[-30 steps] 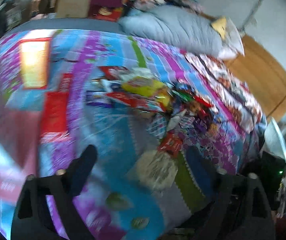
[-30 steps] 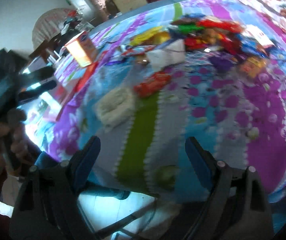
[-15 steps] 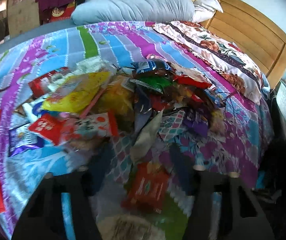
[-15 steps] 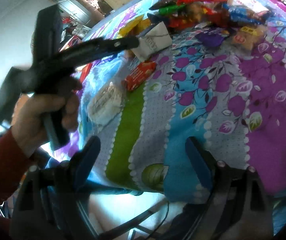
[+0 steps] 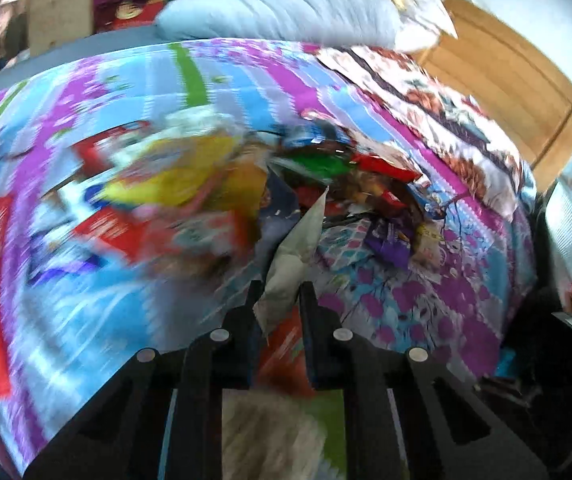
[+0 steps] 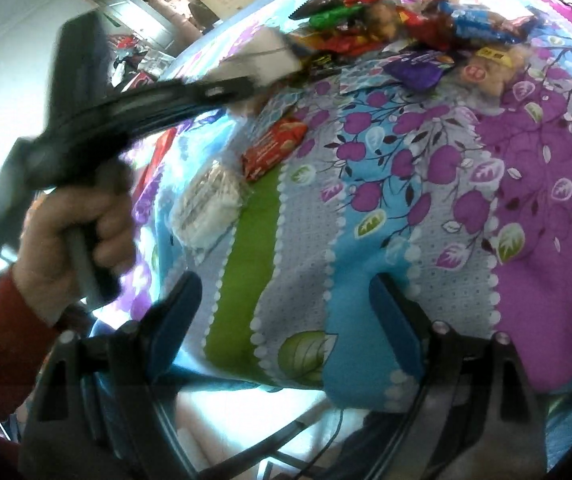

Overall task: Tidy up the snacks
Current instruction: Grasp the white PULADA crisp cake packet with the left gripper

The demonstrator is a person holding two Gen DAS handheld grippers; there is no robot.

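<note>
On patchwork bedspread (image 6: 425,184), snack pile (image 6: 397,4), wooden headboard (image 5: 513,80)

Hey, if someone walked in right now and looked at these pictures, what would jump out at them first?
Probably the heap of bright snack packets in the middle of the purple and blue floral bedspread. Next, the left gripper, jaws just closed on a pale grey-white packet at the heap's near edge. The right gripper hangs open over the bed's near edge, with a red packet and a whitish packet lying apart from the heap.
</note>
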